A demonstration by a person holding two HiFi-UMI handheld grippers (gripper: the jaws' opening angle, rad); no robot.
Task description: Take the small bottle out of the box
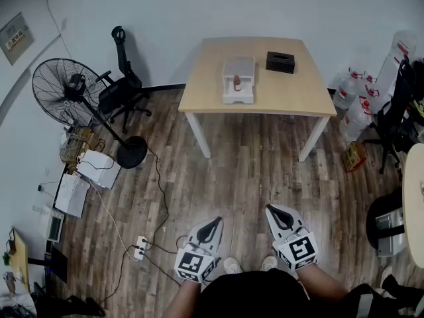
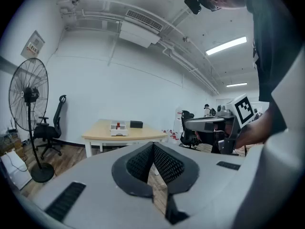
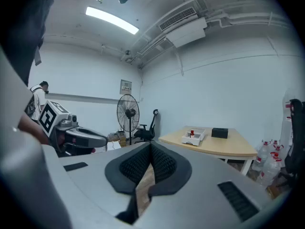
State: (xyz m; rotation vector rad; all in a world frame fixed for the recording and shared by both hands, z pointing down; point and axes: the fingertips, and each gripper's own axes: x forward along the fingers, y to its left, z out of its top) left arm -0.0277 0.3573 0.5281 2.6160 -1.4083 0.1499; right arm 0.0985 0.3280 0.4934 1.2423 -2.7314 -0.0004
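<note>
A small bottle with a red cap (image 1: 236, 81) stands in a white open box (image 1: 238, 95) on a light wooden table (image 1: 212, 91) far ahead of me. The same bottle (image 2: 118, 125) (image 3: 192, 133) and box (image 2: 117, 131) (image 3: 193, 140) show small in both gripper views. My left gripper (image 1: 213, 224) (image 2: 153, 144) and right gripper (image 1: 273, 212) (image 3: 151, 147) are held low near my body, well short of the table. Both have their pads touching at the tips, shut on nothing.
A black tissue box (image 1: 280, 61) lies on the table right of the white box. A standing fan (image 1: 73, 95) and a black office chair (image 1: 122, 78) are at the left. Water bottles (image 1: 351, 101) and another chair (image 1: 397, 105) are at the right. A power strip (image 1: 140, 246) and cables lie on the wood floor.
</note>
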